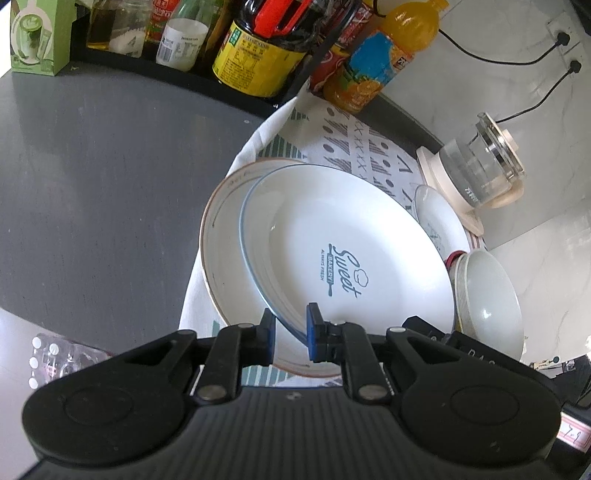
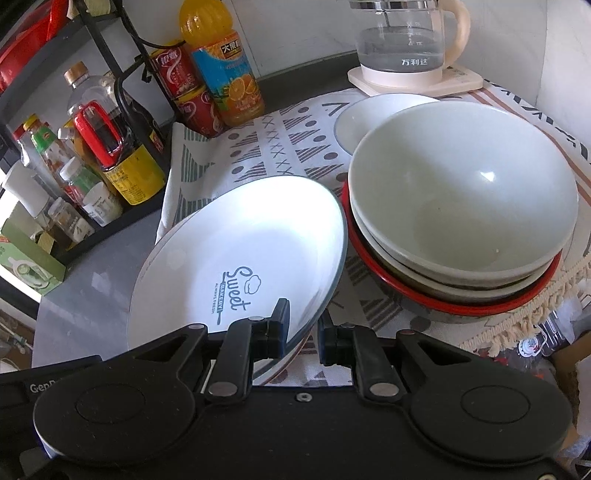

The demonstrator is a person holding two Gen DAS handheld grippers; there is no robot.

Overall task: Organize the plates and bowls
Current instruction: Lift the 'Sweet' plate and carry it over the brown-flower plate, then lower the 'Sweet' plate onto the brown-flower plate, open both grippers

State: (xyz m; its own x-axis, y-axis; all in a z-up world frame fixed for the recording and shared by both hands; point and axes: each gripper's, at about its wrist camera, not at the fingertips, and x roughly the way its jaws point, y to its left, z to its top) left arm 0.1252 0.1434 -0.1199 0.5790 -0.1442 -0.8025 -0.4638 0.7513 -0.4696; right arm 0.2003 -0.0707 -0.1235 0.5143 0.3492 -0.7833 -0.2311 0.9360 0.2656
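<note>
A white blue-rimmed plate (image 1: 332, 236) printed "Sweet Bakery" hangs tilted over a larger brown-rimmed plate (image 1: 218, 266) on the patterned cloth. My left gripper (image 1: 291, 325) is shut on the printed plate's near rim. My right gripper (image 2: 303, 325) is shut on the same plate (image 2: 240, 240), a little further right along the near rim. Right of the plate, a stack of bowls (image 2: 461, 184) has a pale bowl on top and a red-rimmed one at the bottom; the stack (image 1: 487, 295) also shows in the left wrist view. A small white dish (image 2: 364, 110) lies behind the stack.
A glass kettle (image 2: 406, 48) on a cream base stands at the back right. Bottles, cans and an orange juice bottle (image 2: 225, 70) crowd a black rack (image 2: 110, 48) at the back left. A green box (image 1: 37, 33) sits on the grey counter (image 1: 92, 184). The cloth's fringe (image 2: 535, 317) hangs over the front edge.
</note>
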